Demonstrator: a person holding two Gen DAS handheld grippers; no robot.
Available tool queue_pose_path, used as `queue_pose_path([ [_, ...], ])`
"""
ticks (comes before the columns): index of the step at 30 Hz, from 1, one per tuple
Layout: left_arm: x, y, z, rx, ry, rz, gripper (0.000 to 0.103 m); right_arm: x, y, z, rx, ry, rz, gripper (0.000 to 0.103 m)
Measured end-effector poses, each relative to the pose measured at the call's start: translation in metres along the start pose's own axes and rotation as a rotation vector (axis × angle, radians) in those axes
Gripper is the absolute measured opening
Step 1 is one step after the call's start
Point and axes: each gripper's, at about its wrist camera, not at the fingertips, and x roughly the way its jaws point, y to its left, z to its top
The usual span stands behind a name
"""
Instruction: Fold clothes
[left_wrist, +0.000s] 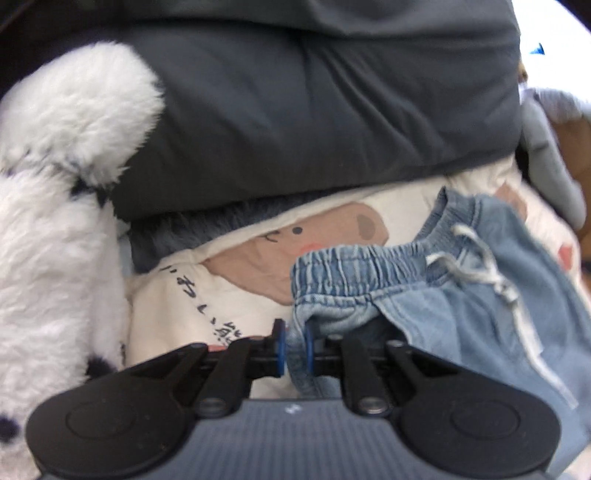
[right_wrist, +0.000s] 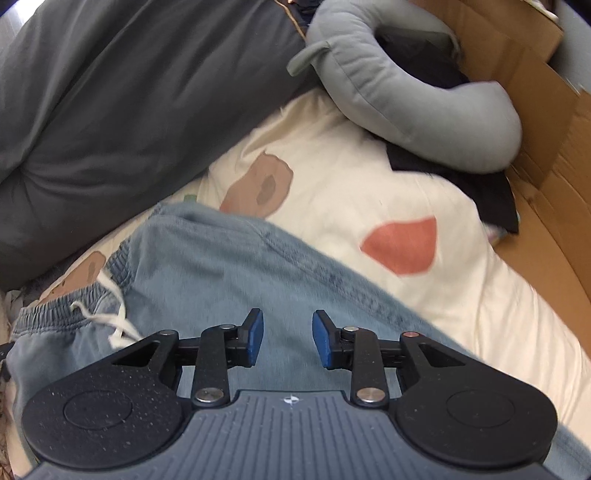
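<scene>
A: Left gripper (left_wrist: 294, 349)?
B: Pinched tight on the waistband edge of the light-blue denim drawstring shorts (left_wrist: 461, 314), lying on the cream bear-print cover (left_wrist: 177, 306).
A: Right gripper (right_wrist: 288, 339)?
B: Fingers parted, empty, above the shorts. Far: dark grey duvet (left_wrist: 295, 110).

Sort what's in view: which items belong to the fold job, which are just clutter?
In the job:
denim shorts, lying on the cream printed bedding
left gripper, shut on the shorts' waistband edge
right gripper, open above the shorts

Lying about:
cream printed bedding
dark grey duvet
white plush toy
grey neck pillow
cardboard box
</scene>
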Motion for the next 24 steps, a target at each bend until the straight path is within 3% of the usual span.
queue_pose_path([
  [6, 0.015, 0.013, -0.009, -0.086, 0.055, -0.076, 0.018, 0.022, 0.02, 0.027, -0.034, -0.023, 0.037, 0.038],
  [8, 0.011, 0.021, -0.012, -0.139, 0.059, -0.106, 0.033, 0.03, 0.028, 0.036, -0.053, -0.026, 0.057, 0.038],
  [14, 0.007, 0.036, -0.011, -0.249, 0.032, -0.135, 0.048, 0.065, 0.053, 0.063, -0.101, -0.028, 0.106, 0.039],
  [24, 0.026, 0.042, -0.009, -0.354, 0.023, -0.183, 0.049, 0.129, 0.101, 0.1, -0.153, -0.004, 0.182, 0.04],
])
